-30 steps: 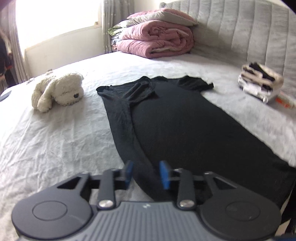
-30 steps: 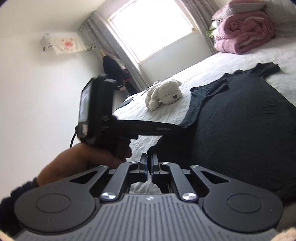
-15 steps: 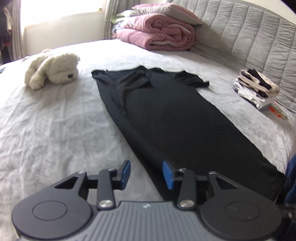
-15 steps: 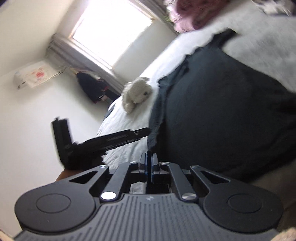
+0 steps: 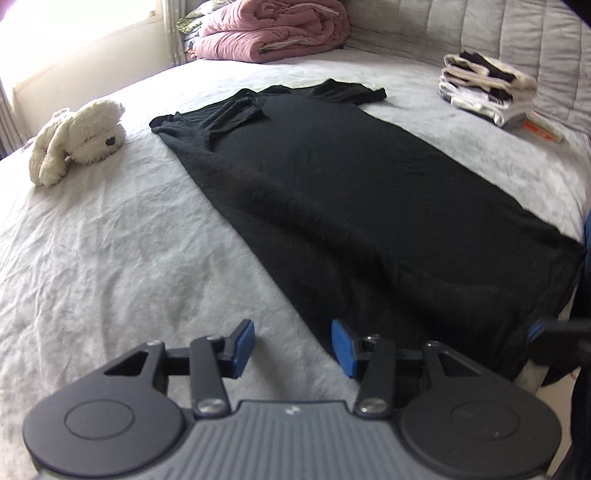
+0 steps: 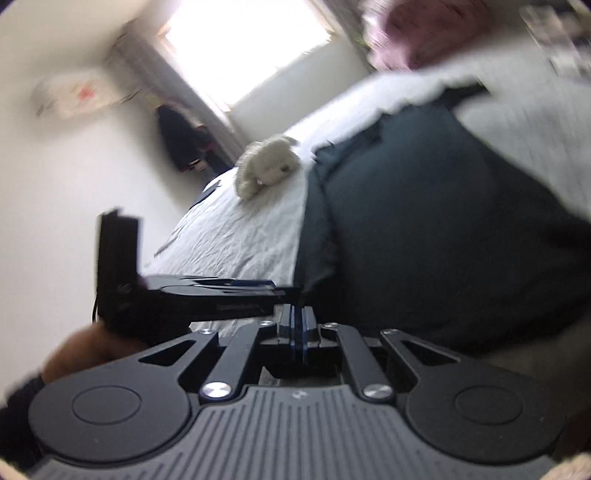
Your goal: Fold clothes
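a cream plush dog (image 5: 79,138) is lying on its side on the wrinkled pale grey bedspread (image 5: 122,254), towards the window (image 6: 243,48). a folded pink quilt (image 5: 273,31) is sitting at the head of the bed with a patterned pillow or cloth just behind it, against the grey padded headboard (image 5: 498,33). an orange-and-white packet (image 5: 543,131) is lying on the bedspread near the headboard, and dark clothing (image 6: 181,142) is hanging beside the curtain, blurred.
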The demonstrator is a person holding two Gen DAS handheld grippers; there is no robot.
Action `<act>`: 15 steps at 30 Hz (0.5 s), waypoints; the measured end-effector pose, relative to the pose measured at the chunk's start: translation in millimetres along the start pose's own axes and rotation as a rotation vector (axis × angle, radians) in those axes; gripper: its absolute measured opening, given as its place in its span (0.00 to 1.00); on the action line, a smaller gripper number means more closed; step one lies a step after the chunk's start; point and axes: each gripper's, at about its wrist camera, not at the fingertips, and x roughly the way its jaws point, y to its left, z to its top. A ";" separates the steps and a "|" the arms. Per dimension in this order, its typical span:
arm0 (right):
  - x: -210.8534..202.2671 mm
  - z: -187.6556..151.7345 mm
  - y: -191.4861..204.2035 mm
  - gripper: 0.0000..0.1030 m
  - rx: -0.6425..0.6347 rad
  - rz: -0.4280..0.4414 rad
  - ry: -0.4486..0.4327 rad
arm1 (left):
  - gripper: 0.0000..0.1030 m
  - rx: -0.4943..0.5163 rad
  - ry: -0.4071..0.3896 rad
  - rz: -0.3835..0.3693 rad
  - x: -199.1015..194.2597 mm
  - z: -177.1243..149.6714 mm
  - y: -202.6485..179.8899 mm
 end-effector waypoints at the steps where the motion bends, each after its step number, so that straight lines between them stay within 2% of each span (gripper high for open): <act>1: 0.3 0.1 3.0 0.04 -0.036 0.000 -0.005 | 0.46 0.003 0.000 0.001 0.4 -1.0 -0.1; 5: 16.3 6.4 -19.1 0.05 0.038 -0.005 0.071 | 0.46 0.004 0.005 -0.008 -1.6 -2.5 2.1; 6: 18.8 14.4 -27.0 0.06 0.056 -0.003 0.076 | 0.46 0.011 0.008 -0.012 -2.9 -3.0 2.5; 8: 25.2 31.9 -42.4 0.16 0.089 -0.001 0.091 | 0.46 0.033 0.011 -0.019 -5.1 -4.2 2.7; 10: 36.9 53.1 -55.2 0.16 0.113 -0.023 0.122 | 0.46 0.038 0.010 -0.030 -7.7 -5.0 4.4; 15: 69.9 73.0 -75.3 0.16 0.150 -0.028 0.265 | 0.47 -0.054 -0.044 -0.116 -18.7 -0.8 25.2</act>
